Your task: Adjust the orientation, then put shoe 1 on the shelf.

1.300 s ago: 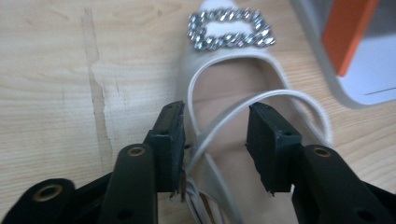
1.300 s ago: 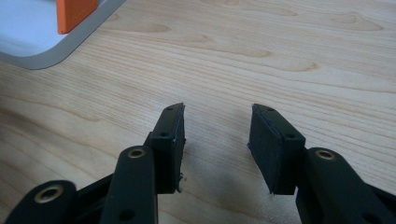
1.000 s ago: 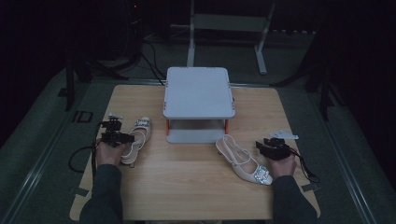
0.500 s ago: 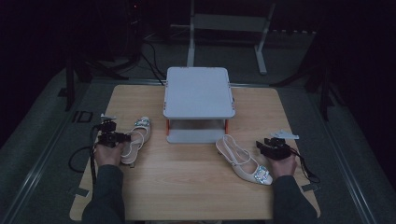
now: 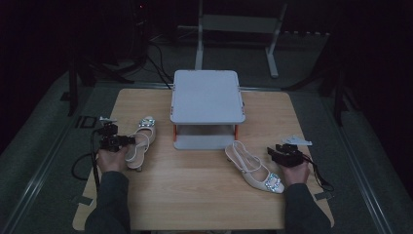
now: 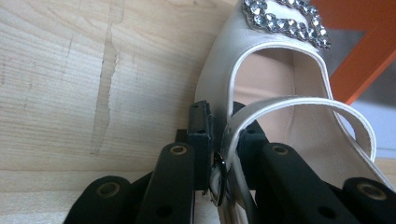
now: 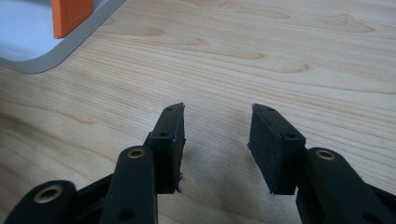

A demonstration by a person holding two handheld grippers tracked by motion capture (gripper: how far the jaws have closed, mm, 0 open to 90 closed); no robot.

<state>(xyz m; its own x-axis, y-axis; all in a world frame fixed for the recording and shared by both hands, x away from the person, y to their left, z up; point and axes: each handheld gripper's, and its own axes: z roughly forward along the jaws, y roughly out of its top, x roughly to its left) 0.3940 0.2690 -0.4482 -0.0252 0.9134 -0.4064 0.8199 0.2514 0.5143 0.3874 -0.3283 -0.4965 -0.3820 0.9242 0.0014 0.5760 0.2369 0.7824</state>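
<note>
Two pale slingback shoes on a wooden table (image 5: pixel 195 195), either side of a small grey shelf (image 5: pixel 207 95) at frame centre. Left shoe (image 5: pixel 140 144) at left of the high view, long axis running up the frame with a slight lean to the right, jewelled toe toward the top, heel and strap toward the bottom. Left tool (image 5: pixel 113 141) clenched on that shoe's thin heel strap (image 6: pixel 299 105), by the small buckle, as seen close up in the left gripper view. Right shoe (image 5: pixel 253 168) at lower right of centre, lying on a diagonal, jewelled toe toward the lower right, open heel toward the upper left near the shelf foot. Right tool (image 5: pixel 285 155) released, jaws spread over bare wood, just beside the right shoe. Probably light to lift; upper likely soft, sole and heel stiffer. Strap a floppy hold, so the shoe likely to swing or tilt once raised; side wall near the heel judged the firmer grip. Glossy surface possibly slippery; stones on the toe best left unpinched.
</note>
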